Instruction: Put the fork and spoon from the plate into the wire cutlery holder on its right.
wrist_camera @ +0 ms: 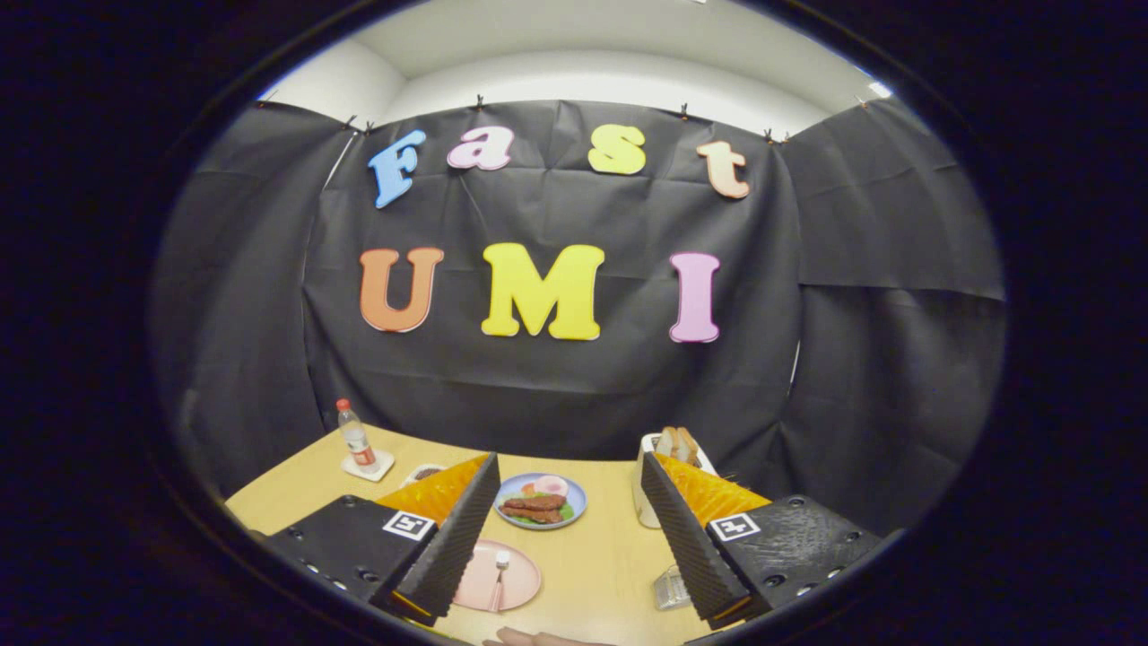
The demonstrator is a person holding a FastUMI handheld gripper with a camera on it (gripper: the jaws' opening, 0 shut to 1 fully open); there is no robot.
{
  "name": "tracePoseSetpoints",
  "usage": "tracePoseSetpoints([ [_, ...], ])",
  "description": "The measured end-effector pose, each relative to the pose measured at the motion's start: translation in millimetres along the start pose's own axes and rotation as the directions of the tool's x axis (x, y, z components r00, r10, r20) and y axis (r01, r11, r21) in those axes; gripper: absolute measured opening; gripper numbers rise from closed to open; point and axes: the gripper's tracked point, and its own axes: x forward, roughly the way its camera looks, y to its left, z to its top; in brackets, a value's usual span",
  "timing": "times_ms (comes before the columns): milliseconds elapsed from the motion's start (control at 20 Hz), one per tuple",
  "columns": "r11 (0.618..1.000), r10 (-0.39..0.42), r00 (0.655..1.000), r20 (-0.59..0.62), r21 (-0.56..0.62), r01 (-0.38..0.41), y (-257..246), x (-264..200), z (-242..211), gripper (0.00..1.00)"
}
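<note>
On the far left of the wooden desk [592, 556] stands one clear bottle [357, 437] with a red cap, upright on a small white square coaster [369, 466]. Just right of it, one small dish [423, 472] with something dark inside peeks out behind the claw's left finger [448, 538]; what it holds is too small to tell.

The claw [569, 538] is released, its two fingers spread wide apart and pressing on nothing. Between them, closer to the left finger, lies one pink plate [502, 579], partly hidden by that finger. On it rests one white utensil [499, 579] with its head pointing away from the fingers; whether it is the fork or the spoon cannot be told, and only that one piece can be counted on the visible part of the plate.

Beyond the pink plate, further between the fingers, sits one blue plate [574, 511] carrying food: dark strips of meat, a bit of green, and a pale round piece.

To the right, behind the right finger [686, 538], stands one white toaster [644, 502] with two slices of bread [677, 441] standing upright in it. Nearer and lower, just beside the right finger's inner edge, one wire cutlery holder [668, 588] stands on the desk, well apart from the pink plate.

At the near edge of the desk, between the fingers, part of a person's hand [538, 638] shows.
</note>
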Motion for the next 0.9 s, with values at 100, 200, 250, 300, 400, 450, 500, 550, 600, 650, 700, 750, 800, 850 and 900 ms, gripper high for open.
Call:
tracePoseSetpoints([
  [100,1.000,0.018,0.999,-0.048,-0.011,-0.019,9.4,10.4,-25.2,0.95],
  [200,0.999,0.036,0.994,-0.106,-0.012,-0.038,21.7,23.0,-52.0,0.95],
  [250,0.999,0.045,0.990,-0.137,-0.010,-0.047,28.2,29.5,-66.8,0.95],
  [300,0.998,0.054,0.985,-0.167,-0.012,-0.057,34.3,34.6,-83.0,0.95],
  [400,0.998,0.050,0.971,-0.234,-0.028,-0.058,43.6,49.8,-116.8,0.95],
  [450,0.998,0.033,0.961,-0.275,-0.041,-0.046,44.8,56.6,-135.6,0.95],
  [500,0.998,0.033,0.950,-0.309,-0.036,-0.046,48.3,62.2,-152.2,0.95],
  [550,0.998,0.035,0.939,-0.343,-0.029,-0.048,53.3,69.8,-170.2,0.95],
  [600,0.998,0.035,0.926,-0.376,-0.028,-0.050,57.3,76.8,-185.7,0.95],
  [650,0.998,0.030,0.912,-0.409,-0.034,-0.048,60.6,83.8,-202.3,0.94],
  [700,0.998,0.028,0.897,-0.441,-0.032,-0.047,63.2,88.9,-216.8,0.94],
  [750,0.998,0.035,0.882,-0.470,-0.025,-0.053,68.2,92.0,-232.3,0.94],
  [800,0.998,0.038,0.866,-0.499,-0.021,-0.056,73.7,95.9,-245.8,0.94],
  [850,0.998,0.036,0.852,-0.522,-0.019,-0.054,77.6,99.5,-258.1,0.94],
  [900,0.998,0.041,0.836,-0.547,-0.014,-0.058,83.3,103.2,-268.6,0.91],
])
